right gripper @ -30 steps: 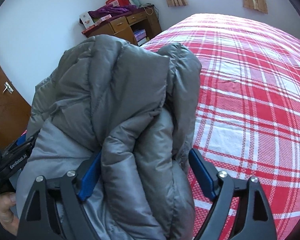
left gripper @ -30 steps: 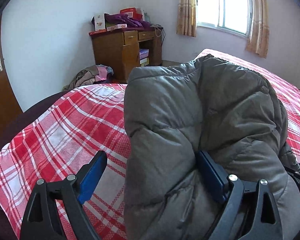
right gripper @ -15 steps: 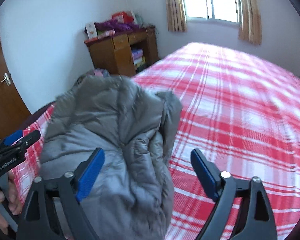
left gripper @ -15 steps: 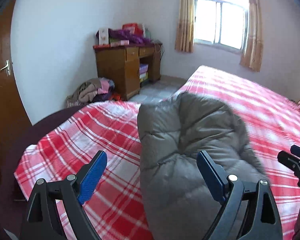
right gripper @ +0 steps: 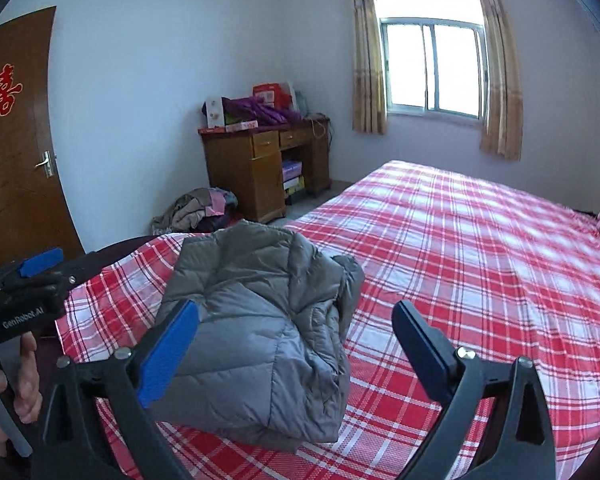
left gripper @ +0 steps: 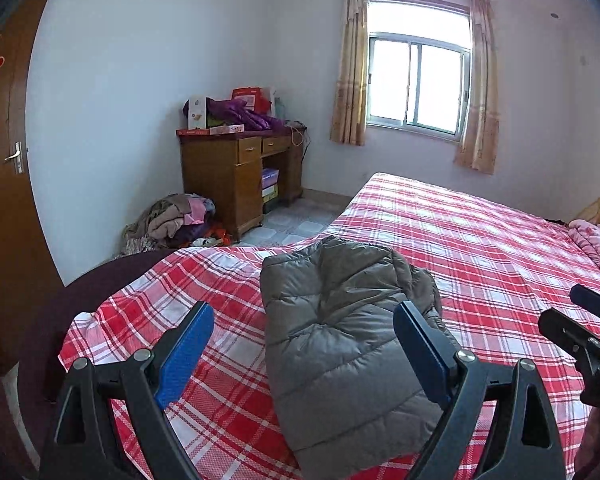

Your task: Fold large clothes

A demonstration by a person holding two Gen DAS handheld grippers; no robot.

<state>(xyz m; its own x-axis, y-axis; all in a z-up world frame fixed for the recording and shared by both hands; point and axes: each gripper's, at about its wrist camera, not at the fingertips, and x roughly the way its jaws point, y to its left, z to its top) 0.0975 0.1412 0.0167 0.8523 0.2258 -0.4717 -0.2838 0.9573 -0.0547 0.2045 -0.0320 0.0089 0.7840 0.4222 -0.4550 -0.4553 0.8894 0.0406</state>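
A grey puffer jacket (left gripper: 340, 344) (right gripper: 260, 320) lies folded in a bundle near the corner of the bed. My left gripper (left gripper: 300, 316) hovers above and behind it, open, its blue pads clear of the fabric. My right gripper (right gripper: 296, 312) also hangs above the jacket; its jaws are opening, with nothing gripped between them. The right gripper's tips (left gripper: 580, 332) show at the right edge of the left wrist view. The left gripper (right gripper: 32, 280) and the hand holding it (right gripper: 24, 380) show at the left edge of the right wrist view.
The bed's red plaid sheet (left gripper: 480, 240) (right gripper: 480, 248) stretches far to the right. A wooden desk (left gripper: 236, 176) piled with boxes stands by the window wall, a heap of clothes (left gripper: 172, 220) on the floor beside it. A brown door (right gripper: 16, 168) is left; pink bedding (left gripper: 596, 240) far right.
Both grippers have let go of the jacket and drawn back and up. The jacket, close between the jaws before, now lies lower and farther away on the bed. The right jaws stand wider.
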